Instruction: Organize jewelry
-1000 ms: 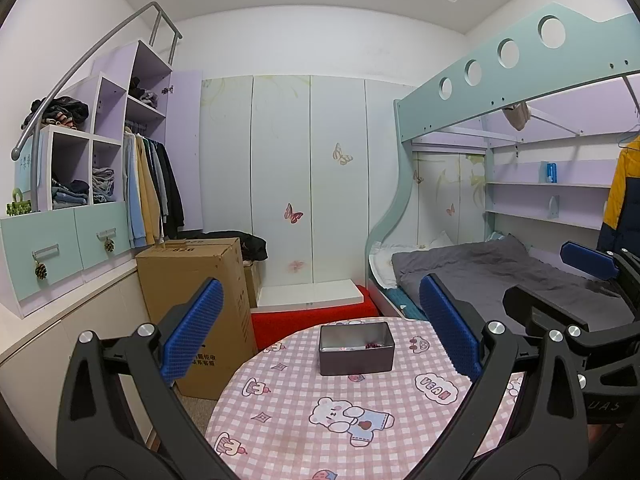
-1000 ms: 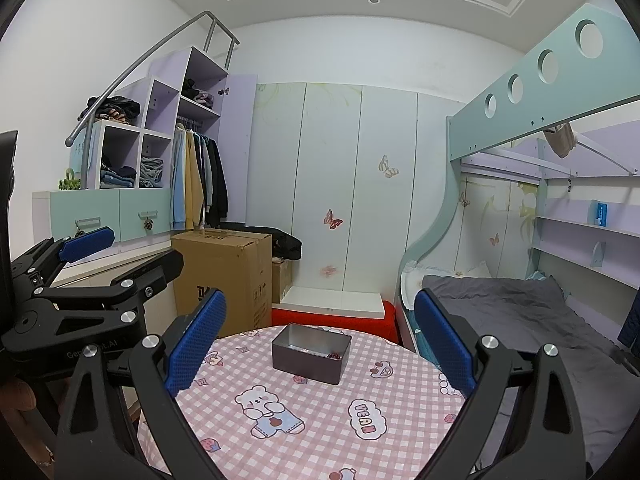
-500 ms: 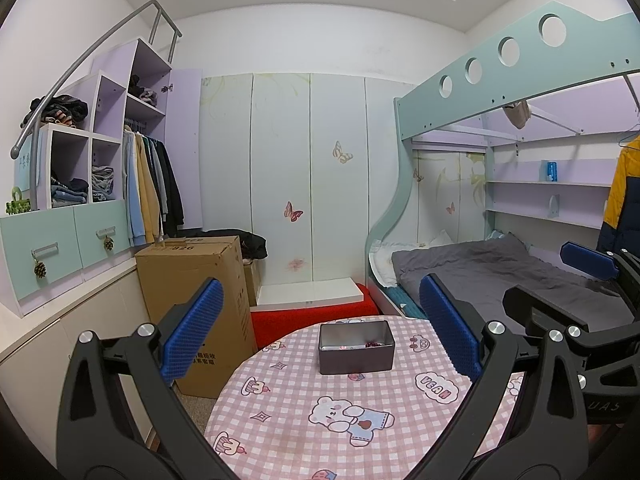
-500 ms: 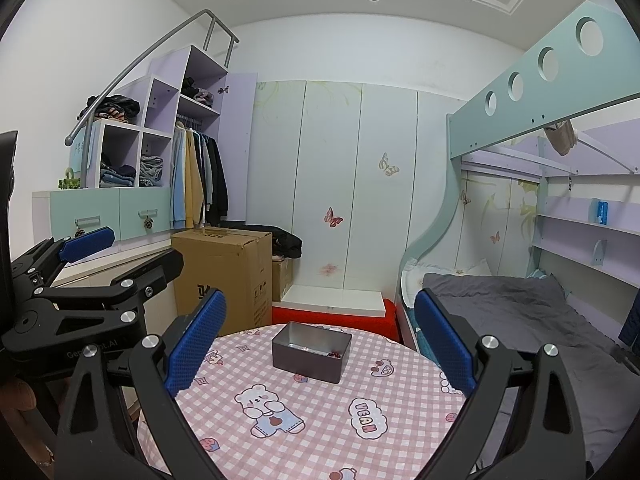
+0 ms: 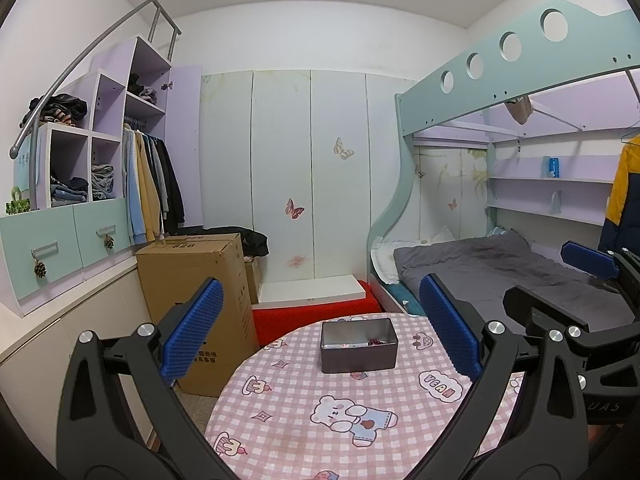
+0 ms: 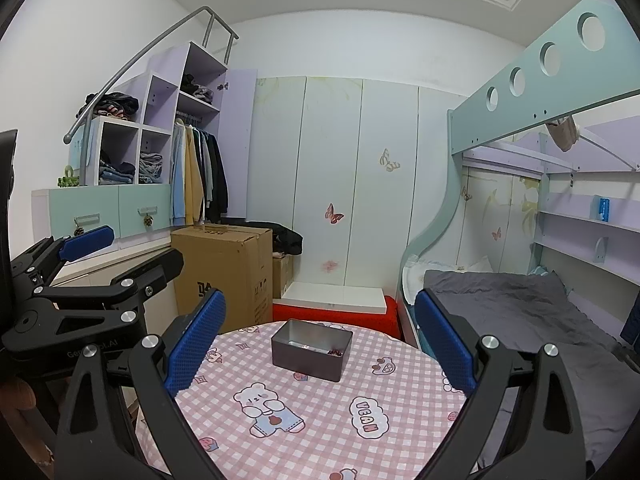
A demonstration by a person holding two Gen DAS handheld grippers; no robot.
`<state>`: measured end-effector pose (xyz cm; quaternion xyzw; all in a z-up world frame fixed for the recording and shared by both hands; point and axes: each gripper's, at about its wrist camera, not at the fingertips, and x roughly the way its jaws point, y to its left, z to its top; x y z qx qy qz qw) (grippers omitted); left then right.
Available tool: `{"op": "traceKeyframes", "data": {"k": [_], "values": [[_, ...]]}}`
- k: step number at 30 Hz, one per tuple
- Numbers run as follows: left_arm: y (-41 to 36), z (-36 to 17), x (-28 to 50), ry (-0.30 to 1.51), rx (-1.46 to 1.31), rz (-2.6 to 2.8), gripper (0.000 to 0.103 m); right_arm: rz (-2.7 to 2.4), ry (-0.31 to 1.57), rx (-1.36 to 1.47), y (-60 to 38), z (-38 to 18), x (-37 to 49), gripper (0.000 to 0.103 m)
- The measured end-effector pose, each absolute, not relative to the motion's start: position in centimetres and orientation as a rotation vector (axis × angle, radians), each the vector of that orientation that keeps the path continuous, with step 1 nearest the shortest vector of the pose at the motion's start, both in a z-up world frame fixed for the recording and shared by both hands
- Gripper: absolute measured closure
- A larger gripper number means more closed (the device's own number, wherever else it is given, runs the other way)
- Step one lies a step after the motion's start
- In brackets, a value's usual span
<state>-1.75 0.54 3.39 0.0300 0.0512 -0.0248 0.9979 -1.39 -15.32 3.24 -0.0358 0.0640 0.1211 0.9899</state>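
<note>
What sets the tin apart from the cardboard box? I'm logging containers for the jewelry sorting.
The tin is dark grey metal; the cardboard box is brown card. The tin is low and open-topped, with small reddish pieces inside; the box is tall, and its top flaps look shut. The tin sits on the checked table; the box stands on the floor beside it. Both are rectangular.

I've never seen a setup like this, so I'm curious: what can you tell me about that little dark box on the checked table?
The small dark grey rectangular metal tin has no lid and stands upright and open on the far part of the round table with the pink checked cartoon cloth. Its walls look smooth and faintly shiny. Inside lie a few small reddish pieces, too small to identify. Nothing touches it but the cloth; both pairs of jaws are wide open, well short of it.
</note>
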Motion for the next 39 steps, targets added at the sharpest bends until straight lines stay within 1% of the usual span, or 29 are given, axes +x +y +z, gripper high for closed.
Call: {"op": "traceKeyframes", "data": {"k": [21,39], "values": [[1.4,3.1,0.7,0.135,0.062,-0.053,0.007,0.242,0.163,-0.069,-14.9,2.6,0.5,0.011],[1.0,1.5,4.2,0.196,0.076,-0.043,0.007,0.241,0.236,-0.056,-15.1,1.1,4.0,0.011]]}}
